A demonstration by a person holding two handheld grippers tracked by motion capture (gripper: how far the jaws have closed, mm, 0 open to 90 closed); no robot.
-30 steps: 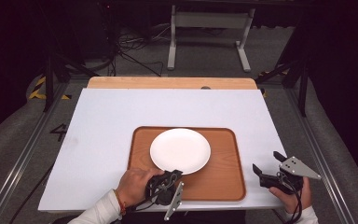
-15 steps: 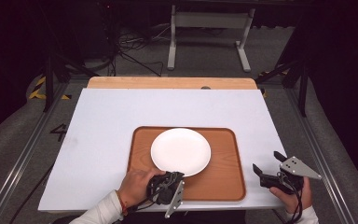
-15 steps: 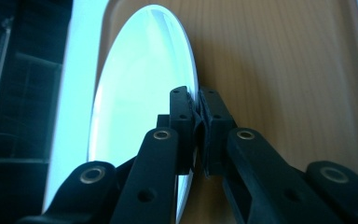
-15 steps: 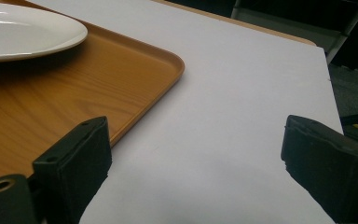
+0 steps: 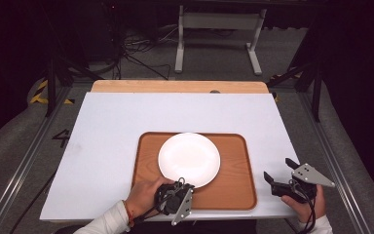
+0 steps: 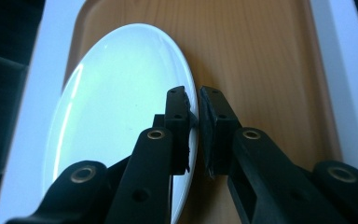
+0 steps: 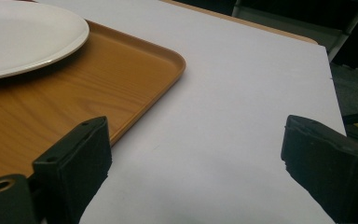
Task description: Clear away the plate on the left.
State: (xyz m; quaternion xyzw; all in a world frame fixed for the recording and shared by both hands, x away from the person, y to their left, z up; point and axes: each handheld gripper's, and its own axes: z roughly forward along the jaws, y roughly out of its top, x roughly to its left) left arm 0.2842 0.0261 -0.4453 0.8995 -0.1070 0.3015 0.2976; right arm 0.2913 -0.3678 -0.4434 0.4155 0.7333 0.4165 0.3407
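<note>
My left gripper (image 6: pixel 195 122) works at the near rim of the white plate (image 5: pixel 189 159), low and centre in the high view. In the left gripper view the plate's (image 6: pixel 121 102) edge runs up between the two black jaws: one jaw lies over the white face, the other over the wooden tray (image 6: pixel 265 70), and the rim sits in the narrow slit between the pads. The jaws have just been opening a little from their tightest; I see a thin gap on the tray side, so the pads look to be letting go of the rim rather than pinching it. The plate lies flat on the tray (image 5: pixel 233 165), in its centre-left part, just above my left hand (image 5: pixel 146 195) in the high view.

My right gripper (image 5: pixel 282 176) rests at the lower right of the high view, just off the tray's right edge, over the white table (image 5: pixel 107 126). In the right gripper view its jaws stand wide apart with bare table (image 7: pixel 223 116) between them; the tray's (image 7: pixel 135 88) corner sits at centre left and the plate (image 7: pixel 23 37) at the upper left.
</note>
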